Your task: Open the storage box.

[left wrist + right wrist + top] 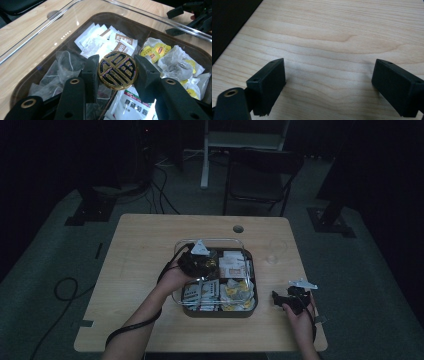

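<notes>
High view: one counter (pixel 145 250) carries one dark four-compartment tray (pixel 220 312) of tea packets under a clear lid (pixel 220 241), and one glass (pixel 275 251) stands near the tray's far right corner. The left claw (pixel 117 71) is clenched on a round gold-and-black knob (pixel 117 70) above the tray. The right claw (pixel 328 87) hangs released over bare wood near the counter's right edge.

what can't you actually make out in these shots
- Round gold-and-black knob, left gripper view: the left tongs clamp its sides and hide what lies under it.
- Clear lid: its edges are cut off by the frame.
- Packets in the compartment tray, high view: print too small and dim to read.
- Right tongs, right gripper view: jaws wide apart over bare table; the jaw tips are cut off by the bottom edge.
</notes>
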`<state>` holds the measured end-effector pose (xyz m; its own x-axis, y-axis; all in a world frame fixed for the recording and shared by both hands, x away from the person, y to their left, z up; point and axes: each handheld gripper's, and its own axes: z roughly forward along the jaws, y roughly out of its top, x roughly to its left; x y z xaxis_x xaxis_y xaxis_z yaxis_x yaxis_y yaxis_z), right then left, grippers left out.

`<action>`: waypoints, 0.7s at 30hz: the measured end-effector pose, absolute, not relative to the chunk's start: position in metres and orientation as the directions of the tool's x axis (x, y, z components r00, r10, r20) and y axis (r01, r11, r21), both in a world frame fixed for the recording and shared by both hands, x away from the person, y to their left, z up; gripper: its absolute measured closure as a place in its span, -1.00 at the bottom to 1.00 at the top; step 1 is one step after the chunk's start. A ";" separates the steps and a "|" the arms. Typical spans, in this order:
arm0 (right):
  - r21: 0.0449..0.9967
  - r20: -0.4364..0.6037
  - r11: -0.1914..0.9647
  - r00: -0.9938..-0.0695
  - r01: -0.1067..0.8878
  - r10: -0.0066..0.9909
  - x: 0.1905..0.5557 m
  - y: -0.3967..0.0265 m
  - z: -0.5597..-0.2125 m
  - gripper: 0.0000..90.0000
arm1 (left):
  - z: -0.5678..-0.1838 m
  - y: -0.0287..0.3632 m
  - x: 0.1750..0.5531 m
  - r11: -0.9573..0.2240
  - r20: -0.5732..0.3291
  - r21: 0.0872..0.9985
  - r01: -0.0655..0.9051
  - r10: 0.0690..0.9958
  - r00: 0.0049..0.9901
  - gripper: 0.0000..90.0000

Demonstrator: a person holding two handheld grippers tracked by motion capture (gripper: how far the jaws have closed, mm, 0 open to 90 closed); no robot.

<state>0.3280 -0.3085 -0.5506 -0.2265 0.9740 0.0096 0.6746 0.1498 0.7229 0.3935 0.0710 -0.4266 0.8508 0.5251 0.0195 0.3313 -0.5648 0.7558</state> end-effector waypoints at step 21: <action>0.723 0.010 0.149 -0.226 0.675 0.974 0.328 -0.308 -0.551 -0.75 | -0.421 0.124 0.393 -0.516 0.009 0.767 0.382 0.604 0.797 0.32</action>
